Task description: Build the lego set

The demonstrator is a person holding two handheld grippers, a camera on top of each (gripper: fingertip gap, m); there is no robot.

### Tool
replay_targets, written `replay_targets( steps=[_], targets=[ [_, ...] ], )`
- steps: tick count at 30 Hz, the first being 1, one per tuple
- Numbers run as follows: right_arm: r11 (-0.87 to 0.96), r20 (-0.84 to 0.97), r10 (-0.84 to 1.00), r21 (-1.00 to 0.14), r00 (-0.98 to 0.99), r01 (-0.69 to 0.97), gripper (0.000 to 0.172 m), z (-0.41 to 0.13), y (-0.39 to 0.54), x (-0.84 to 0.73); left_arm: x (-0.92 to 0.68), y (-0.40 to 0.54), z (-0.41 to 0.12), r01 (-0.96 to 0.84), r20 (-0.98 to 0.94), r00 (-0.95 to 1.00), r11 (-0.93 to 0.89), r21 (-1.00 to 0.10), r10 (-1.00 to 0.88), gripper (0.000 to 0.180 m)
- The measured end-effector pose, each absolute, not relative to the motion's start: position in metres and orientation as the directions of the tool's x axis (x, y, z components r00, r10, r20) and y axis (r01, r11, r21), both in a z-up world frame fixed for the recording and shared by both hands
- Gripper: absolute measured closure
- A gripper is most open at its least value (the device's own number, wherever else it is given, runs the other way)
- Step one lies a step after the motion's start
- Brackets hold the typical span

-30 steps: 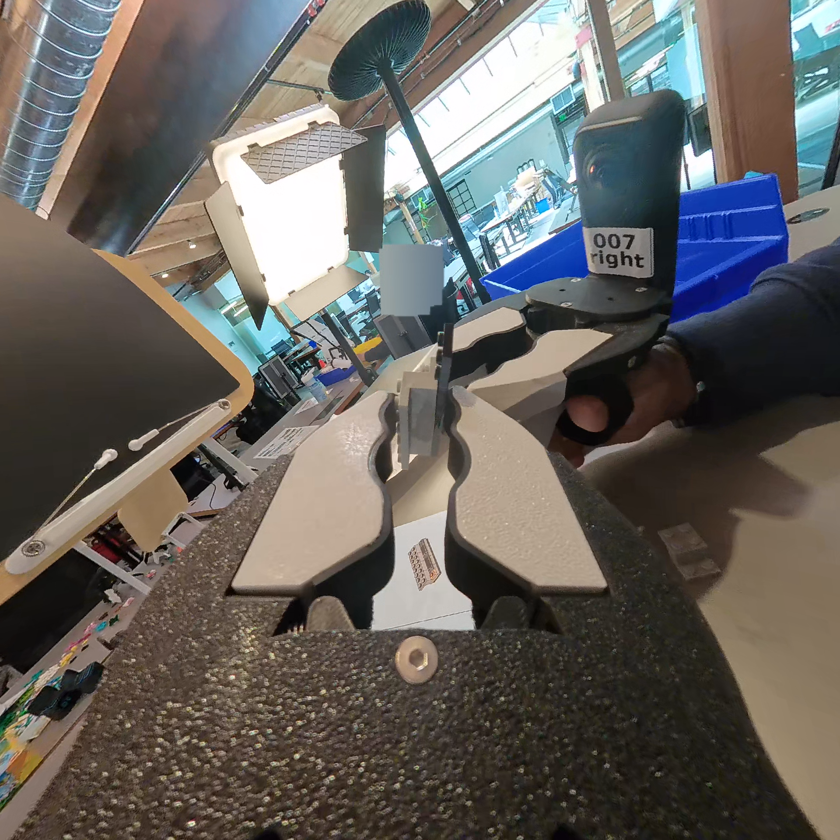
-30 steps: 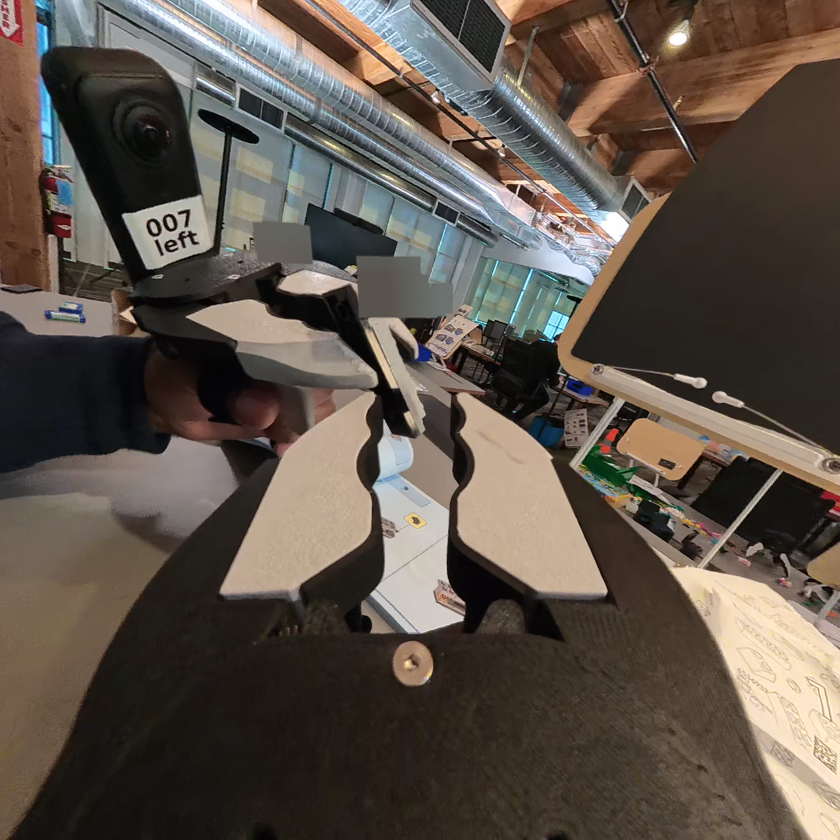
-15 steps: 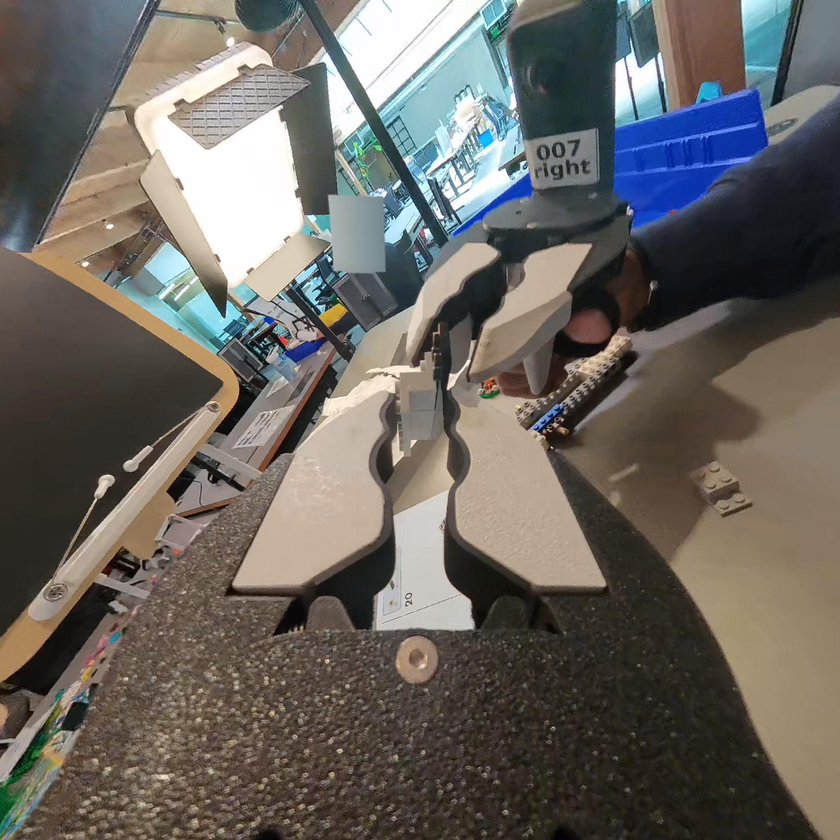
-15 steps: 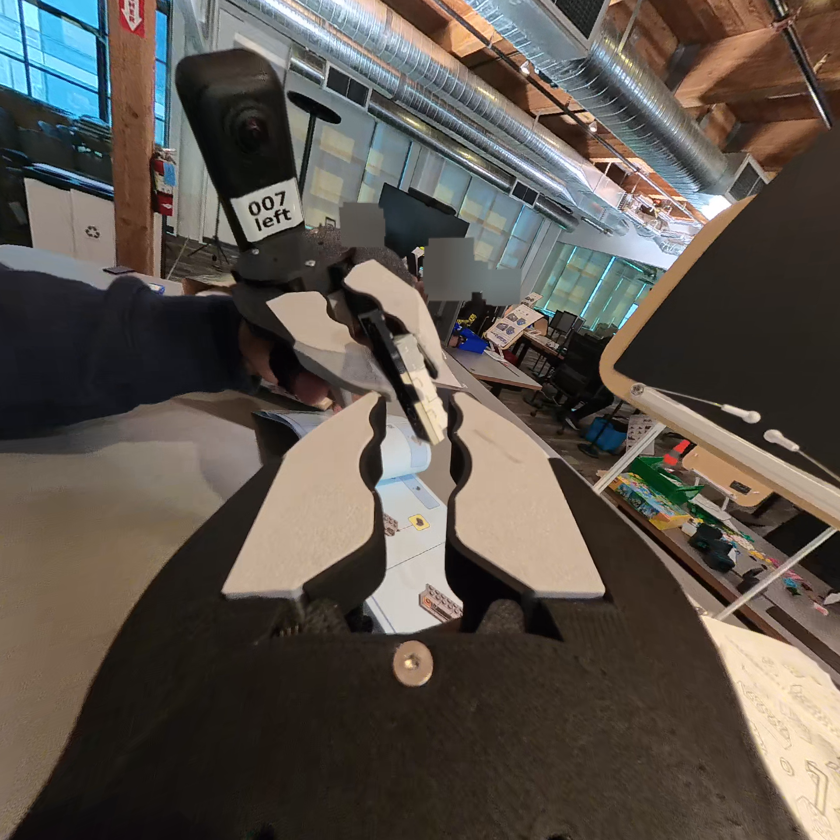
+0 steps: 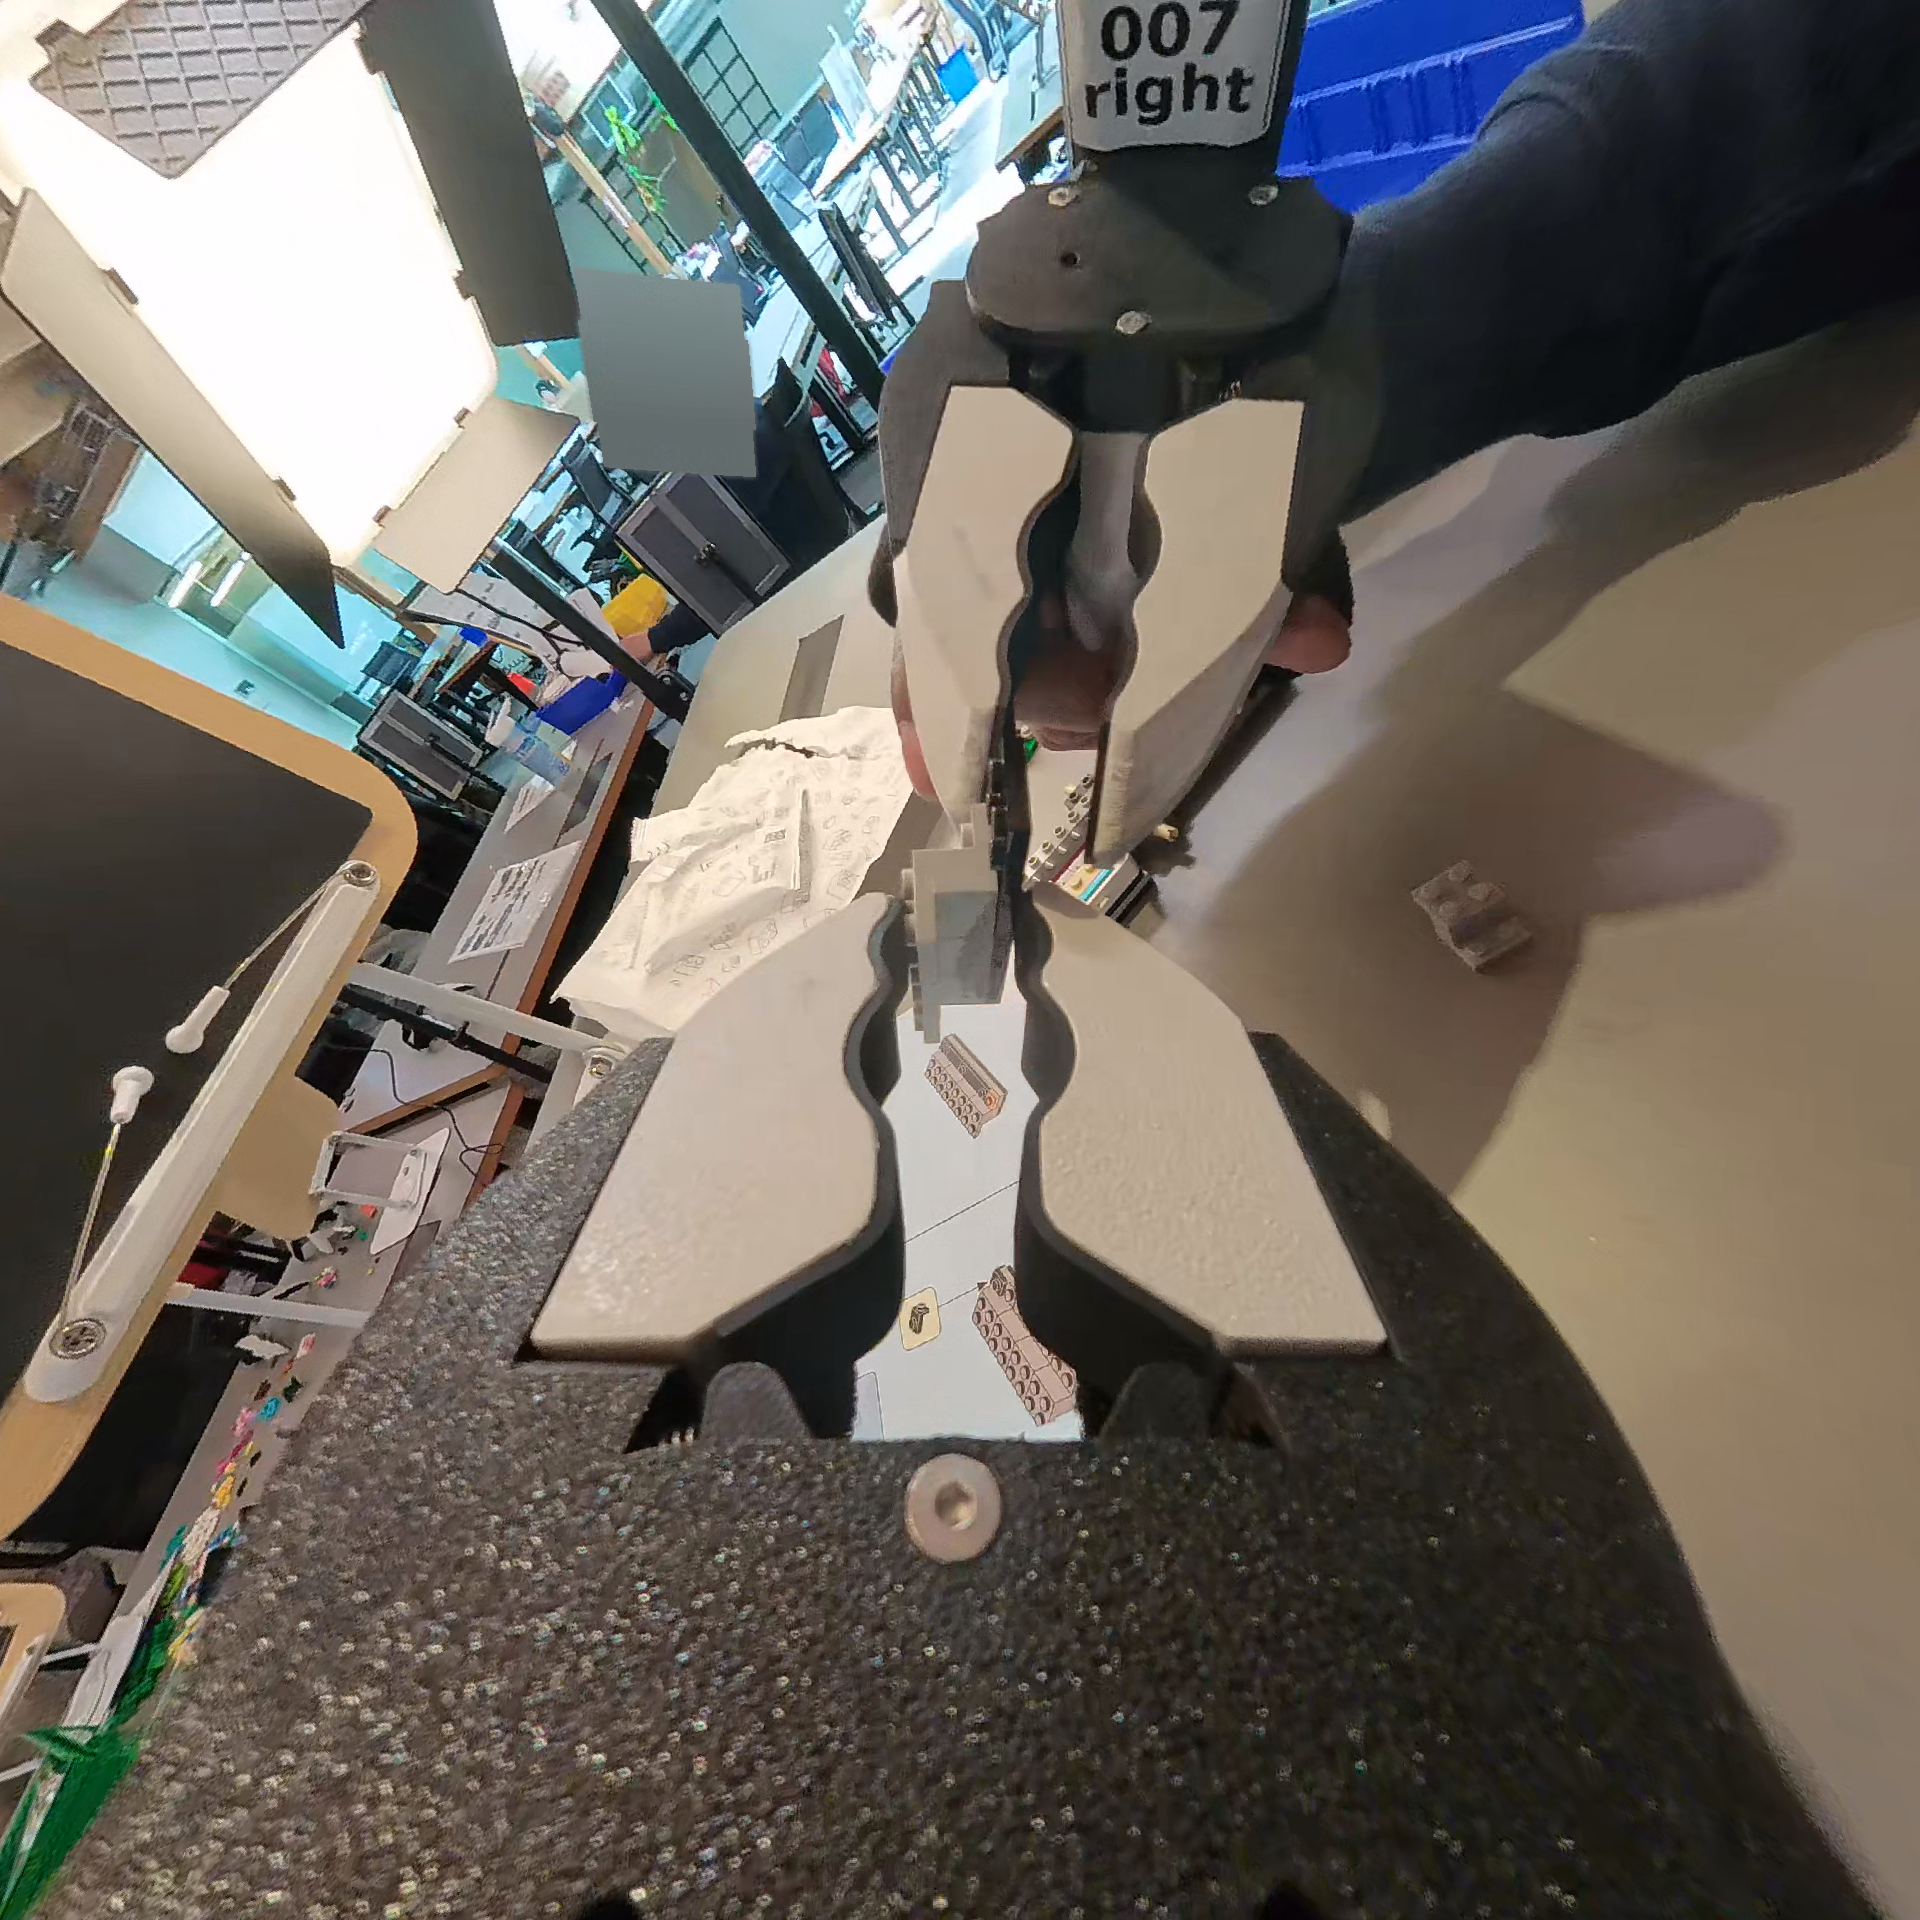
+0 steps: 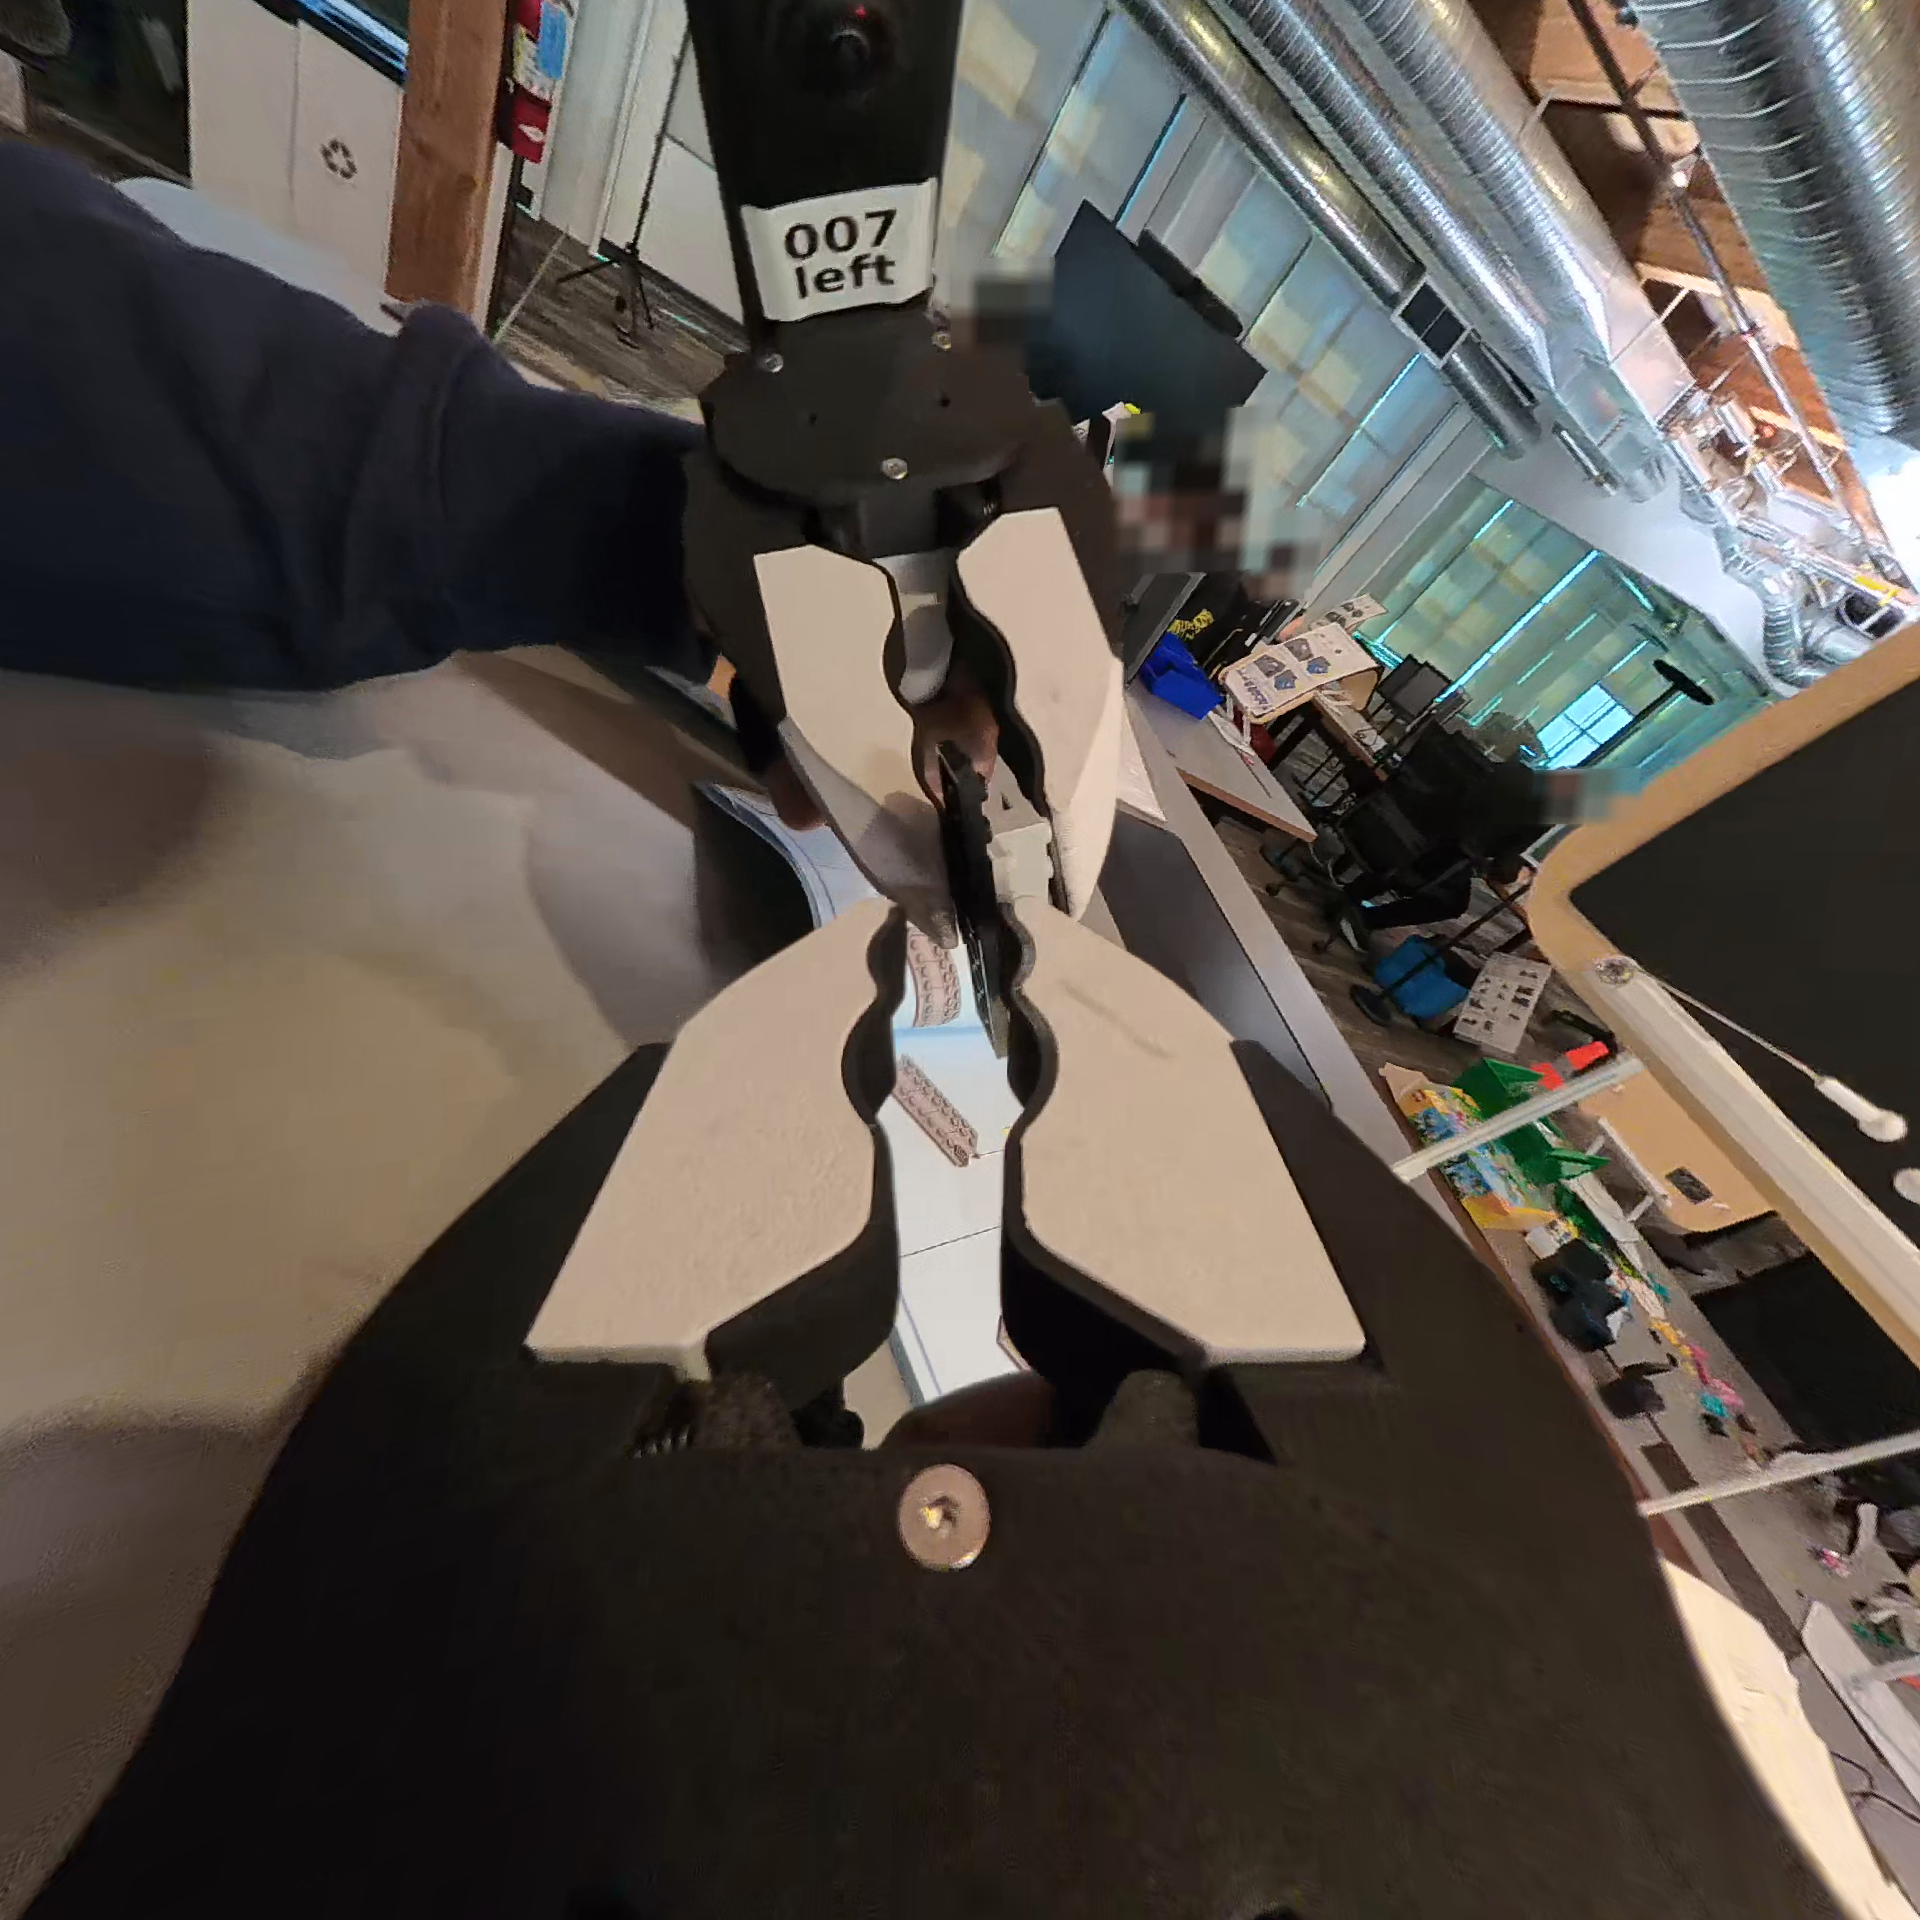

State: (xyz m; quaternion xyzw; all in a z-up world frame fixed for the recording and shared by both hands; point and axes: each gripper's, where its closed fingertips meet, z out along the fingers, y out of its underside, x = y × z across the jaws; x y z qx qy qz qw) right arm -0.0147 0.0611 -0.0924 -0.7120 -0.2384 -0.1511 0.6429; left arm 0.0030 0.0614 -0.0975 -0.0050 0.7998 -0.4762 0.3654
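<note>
My left gripper (image 5: pixel 958 927) is shut on a small brick assembly: light grey bricks (image 5: pixel 948 904) with a thin black plate (image 5: pixel 1004 821) on their right side. It holds the assembly above an open instruction booklet (image 5: pixel 961 1153). My right gripper (image 6: pixel 954 935) faces it tip to tip and is open. The black plate (image 6: pixel 977 914) stands edge-on between its fingers, against the right finger (image 6: pixel 1049 987), with a gap to the left one. In the left wrist view the right gripper (image 5: pixel 1039 810) comes down from above, one finger beside the plate and the other clear of it.
A loose grey brick (image 5: pixel 1470 920) lies on the beige table at the right. A long brick build (image 5: pixel 1086 868) lies behind the grippers. A crumpled printed paper bag (image 5: pixel 748 883) lies to the left. A blue bin (image 5: pixel 1434 94) stands at the back. A black board (image 5: pixel 156 831) leans at the left. Left and right tips are no more than a few centimetres apart.
Both grippers have tilted down toward the table and come tip to tip. My right gripper's jaws have narrowed around the black plate. My left gripper has kept its hold on the assembly.
</note>
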Motion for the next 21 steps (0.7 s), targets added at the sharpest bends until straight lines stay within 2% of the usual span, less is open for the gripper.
replay_targets(
  steps=[5,11,21],
  targets=[
    [-0.046,0.55,0.134,-0.827,0.824,0.56,0.149,-0.083,0.06,-0.018,-0.002,0.06,-0.096,0.341,-0.573,-0.749,0.549,-0.763,-0.332,0.161],
    [-0.054,0.581,0.157,-0.803,0.799,0.594,0.162,-0.084,0.06,-0.023,-0.01,0.054,-0.096,0.341,-0.544,-0.784,0.525,-0.78,-0.299,0.161],
    [-0.034,0.616,0.183,-0.775,0.766,0.631,0.163,-0.079,0.059,-0.031,-0.017,0.05,-0.093,0.326,-0.547,-0.798,0.58,-0.746,-0.255,0.161]
  ],
)
